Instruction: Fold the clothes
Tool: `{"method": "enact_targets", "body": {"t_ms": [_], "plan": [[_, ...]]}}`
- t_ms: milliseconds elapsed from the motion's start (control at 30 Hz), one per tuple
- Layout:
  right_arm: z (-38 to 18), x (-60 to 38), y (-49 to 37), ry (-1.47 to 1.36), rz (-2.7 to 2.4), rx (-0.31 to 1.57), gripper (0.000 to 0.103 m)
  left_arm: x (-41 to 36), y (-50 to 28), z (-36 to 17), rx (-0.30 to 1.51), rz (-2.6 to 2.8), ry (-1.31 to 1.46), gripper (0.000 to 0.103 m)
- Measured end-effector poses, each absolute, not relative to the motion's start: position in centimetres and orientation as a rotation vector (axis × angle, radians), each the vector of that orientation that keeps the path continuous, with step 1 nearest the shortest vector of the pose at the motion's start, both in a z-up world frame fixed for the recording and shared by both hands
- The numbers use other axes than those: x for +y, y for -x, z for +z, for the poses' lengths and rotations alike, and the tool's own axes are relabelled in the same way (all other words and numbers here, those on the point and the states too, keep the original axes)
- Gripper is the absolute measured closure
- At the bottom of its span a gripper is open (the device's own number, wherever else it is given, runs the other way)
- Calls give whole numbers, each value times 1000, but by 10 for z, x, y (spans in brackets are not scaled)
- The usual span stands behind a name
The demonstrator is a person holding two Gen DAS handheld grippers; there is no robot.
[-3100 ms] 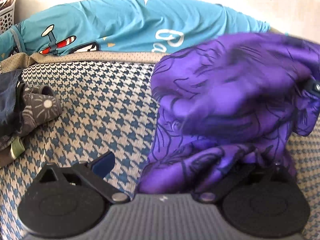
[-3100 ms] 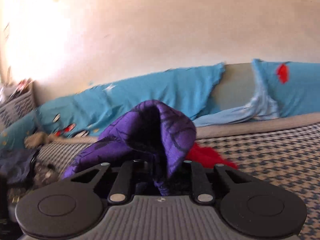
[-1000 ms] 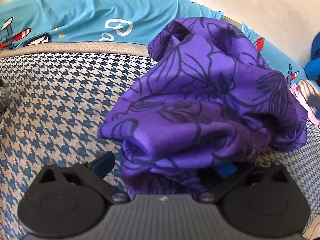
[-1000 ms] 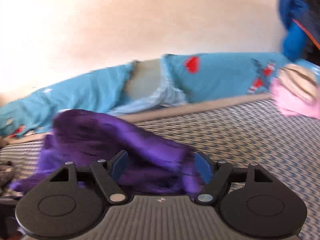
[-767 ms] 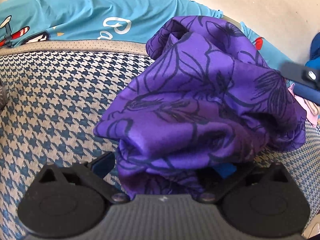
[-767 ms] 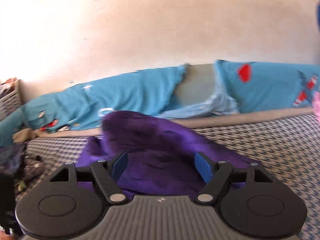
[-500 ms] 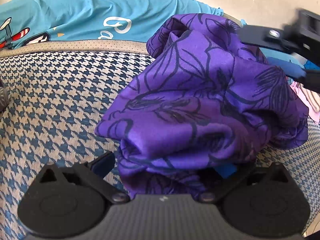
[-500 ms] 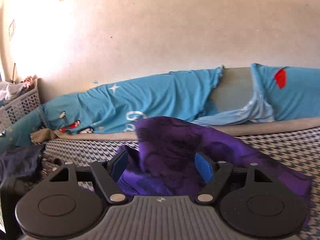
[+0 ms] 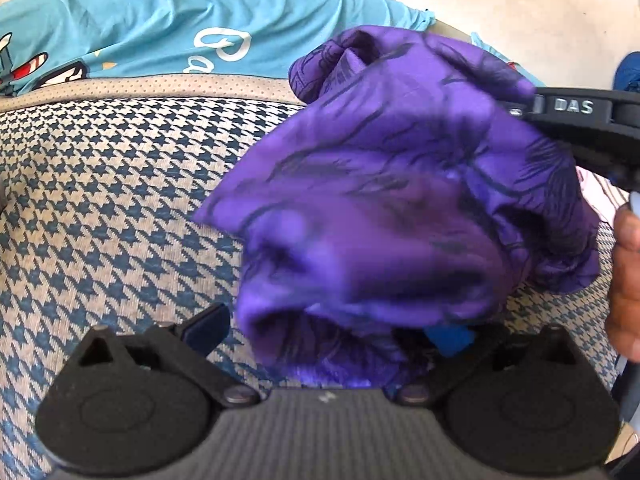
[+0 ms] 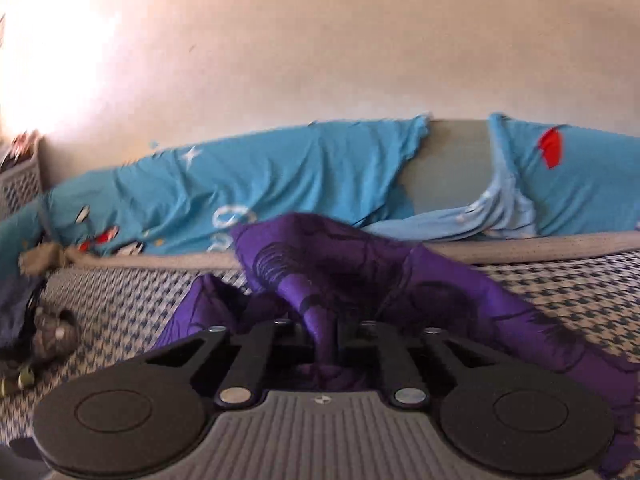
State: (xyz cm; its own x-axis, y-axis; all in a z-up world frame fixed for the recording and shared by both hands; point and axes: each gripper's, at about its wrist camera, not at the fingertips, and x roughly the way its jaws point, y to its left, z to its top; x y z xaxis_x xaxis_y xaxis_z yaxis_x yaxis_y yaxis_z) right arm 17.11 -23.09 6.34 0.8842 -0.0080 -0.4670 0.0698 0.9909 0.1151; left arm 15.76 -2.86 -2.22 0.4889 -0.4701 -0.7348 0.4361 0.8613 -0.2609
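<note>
Purple cloth (image 9: 400, 200) bunched in a loose heap on the houndstooth bed (image 9: 100, 200), no flat shape and no clear long axis; its peak rises toward the blue sheet (image 9: 160, 20) at the back.

Left gripper (image 9: 332, 332): fingers spread wide, near end of cloth lies between them, pads not pressing it.

Right gripper (image 10: 334, 340): jaws drawn together, pinching a raised fold of cloth (image 10: 360, 280); the fold stands up from the pinch and trails down to the right onto the bed (image 10: 580, 280). From the left wrist view it comes in at the right edge, against the cloth's far side (image 9: 580, 120).

Hand (image 9: 624, 280) at right edge.
</note>
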Motion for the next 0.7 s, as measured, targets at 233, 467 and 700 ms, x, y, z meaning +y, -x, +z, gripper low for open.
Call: {"method": "enact_targets", "body": {"t_ms": [233,467,700], "plan": [[77,-286,-147,-203,-276,436,95,-28,-158,-24,914,-561,43,0],[67,-351,-124,-257,-520,480,96,-27,-158,-26,922,-571,45,0],[40,-404,-101,-380,-684,624,95,-26,-162,-30,942,-559,50,0]]}}
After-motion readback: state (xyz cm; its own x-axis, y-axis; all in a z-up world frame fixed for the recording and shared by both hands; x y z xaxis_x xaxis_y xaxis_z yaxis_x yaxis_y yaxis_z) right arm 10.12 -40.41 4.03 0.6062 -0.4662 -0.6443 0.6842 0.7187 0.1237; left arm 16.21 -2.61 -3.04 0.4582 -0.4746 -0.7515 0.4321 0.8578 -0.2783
